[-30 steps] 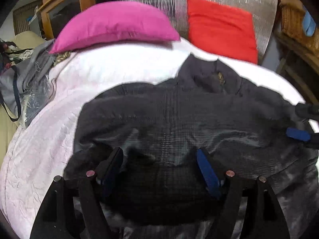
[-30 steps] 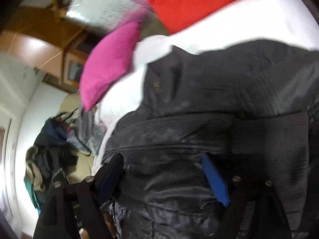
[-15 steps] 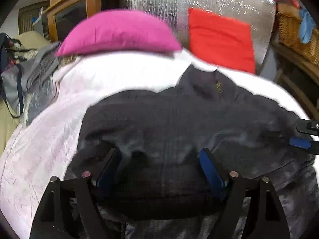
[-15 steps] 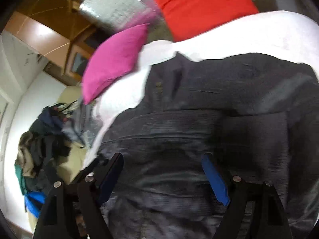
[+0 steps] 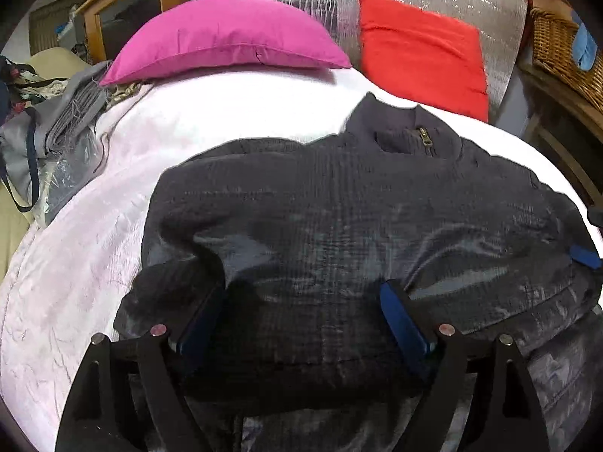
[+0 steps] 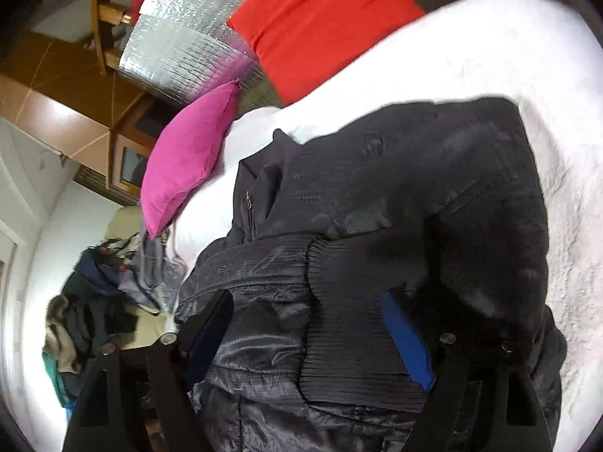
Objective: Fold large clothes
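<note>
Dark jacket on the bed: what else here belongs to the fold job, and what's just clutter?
In the job:
- dark jacket
- left gripper, fingers wide apart over the jacket
- right gripper, same
- white bedcover, the work surface

Lying about:
- pink pillow
- red cushion
- wicker basket
- clothes pile

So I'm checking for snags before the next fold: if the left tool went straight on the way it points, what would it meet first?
Most likely the dark jacket itself: the left tool points down at its folded fabric, open jaws astride it. Depth is unclear.
</note>
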`<state>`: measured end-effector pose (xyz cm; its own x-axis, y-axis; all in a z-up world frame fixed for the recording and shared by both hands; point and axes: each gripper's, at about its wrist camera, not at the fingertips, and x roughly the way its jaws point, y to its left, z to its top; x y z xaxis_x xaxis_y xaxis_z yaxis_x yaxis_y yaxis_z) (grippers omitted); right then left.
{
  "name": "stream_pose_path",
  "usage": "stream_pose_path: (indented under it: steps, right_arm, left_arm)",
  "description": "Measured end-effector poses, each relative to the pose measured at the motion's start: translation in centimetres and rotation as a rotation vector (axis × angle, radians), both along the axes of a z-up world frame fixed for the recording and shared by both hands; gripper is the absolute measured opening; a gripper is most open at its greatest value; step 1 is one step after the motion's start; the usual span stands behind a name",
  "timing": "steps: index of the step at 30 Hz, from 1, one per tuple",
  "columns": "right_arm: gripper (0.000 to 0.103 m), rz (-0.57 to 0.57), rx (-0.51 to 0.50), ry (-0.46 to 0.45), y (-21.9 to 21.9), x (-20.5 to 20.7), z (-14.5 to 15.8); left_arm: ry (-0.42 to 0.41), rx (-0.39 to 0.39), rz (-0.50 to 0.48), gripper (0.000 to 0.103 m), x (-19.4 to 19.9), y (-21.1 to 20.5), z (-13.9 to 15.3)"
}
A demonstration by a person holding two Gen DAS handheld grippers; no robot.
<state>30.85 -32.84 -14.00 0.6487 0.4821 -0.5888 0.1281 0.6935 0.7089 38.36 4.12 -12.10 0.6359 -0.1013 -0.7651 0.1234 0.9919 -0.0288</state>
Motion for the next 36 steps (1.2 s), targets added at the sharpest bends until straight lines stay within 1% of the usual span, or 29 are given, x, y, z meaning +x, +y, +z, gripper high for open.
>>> stream_pose_path:
  steps: [1, 4, 6, 7, 9, 10, 11, 12, 14, 16, 20, 22, 25, 27, 29, 31, 33, 35, 36]
  right_arm:
    - [0.084, 0.002, 0.001, -0.010, 0.0, -0.1, 0.4]
    - [0.084, -0.002, 0.017, -0.081, -0.6, -1.3, 1.8]
    - [0.084, -0.037, -0.009, -0.100, -1.7, -2.3, 2.0]
    - [0.084, -0.070, -0.014, -0.091, -2.5, -2.6, 1.6]
    - [0.084, -0.133, 0.052, -0.063, -4.7, -3.3, -0.1]
    - [0.084, -0.146, 0.090, -0.059, -5.3, -3.4, -0.7]
    - [0.084, -0.145, 0.104, -0.059, -5.5, -3.4, -1.0]
    - [0.084, -0.139, 0.094, -0.060, -5.4, -3.4, -1.0]
    - [0.084, -0.112, 0.042, -0.056, -4.9, -2.9, -0.8]
    - [0.084, -0.106, 0.031, -0.044, -4.8, -2.8, -0.7]
    - [0.084, -0.086, 0.001, -0.066, -4.4, -4.2, 1.1]
    - [0.084, -0.069, -0.004, -0.083, -4.3, -5.7, 2.1]
    - [0.085, -0.044, -0.048, -0.110, -3.5, -9.1, 4.0]
    - [0.089, -0.029, -0.077, -0.115, -2.9, -12.0, 4.9]
    - [0.090, -0.022, -0.093, -0.112, -2.4, -15.1, 5.4]
    - [0.090, -0.016, -0.084, -0.096, -2.0, -18.8, 5.3]
    - [0.090, -0.023, -0.079, -0.065, -1.9, -22.2, 4.6]
    - [0.090, -0.030, -0.059, -0.034, -1.7, -25.7, 3.4]
    - [0.090, -0.030, -0.054, -0.022, -1.6, -26.8, 2.9]
  left_arm:
    - [-0.002, -0.008, 0.003, 0.086, 0.0, 0.1, 0.2]
    - [-0.008, -0.029, -0.002, 0.086, -0.2, 0.4, 0.4]
    - [-0.016, -0.025, -0.016, 0.086, -0.3, 0.5, 0.3]
    - [-0.020, -0.024, -0.019, 0.086, -0.4, 0.5, 0.3]
    - [-0.019, -0.029, -0.018, 0.086, -0.3, 0.6, 0.2]
    - [-0.016, -0.030, -0.015, 0.086, -0.4, 0.6, 0.1]
    - [-0.015, -0.029, -0.014, 0.086, -0.2, 0.4, 0.0]
    - [-0.015, -0.027, -0.012, 0.086, -0.2, 0.3, 0.0]
    - [-0.013, -0.029, -0.008, 0.086, -0.1, 0.4, 0.0]
    - [-0.011, -0.036, -0.005, 0.086, -0.2, 0.5, 0.3]
    - [-0.034, -0.061, -0.017, 0.086, -1.7, 1.8, 2.0]
    - [-0.056, -0.072, -0.017, 0.086, -3.4, 3.2, 3.2]
    - [-0.072, -0.110, 0.007, 0.086, -6.2, 5.7, 4.6]
    - [-0.077, -0.136, 0.025, 0.086, -8.7, 7.7, 5.4]
    - [-0.087, -0.165, 0.060, 0.087, -11.7, 10.1, 6.0]
    - [-0.070, -0.217, 0.100, 0.087, -14.8, 12.6, 6.0]
    - [-0.042, -0.253, 0.126, 0.088, -17.5, 14.6, 5.6]
    - [-0.003, -0.289, 0.161, 0.089, -20.4, 16.6, 4.7]
    - [0.024, -0.318, 0.169, 0.089, -21.9, 17.6, 4.1]
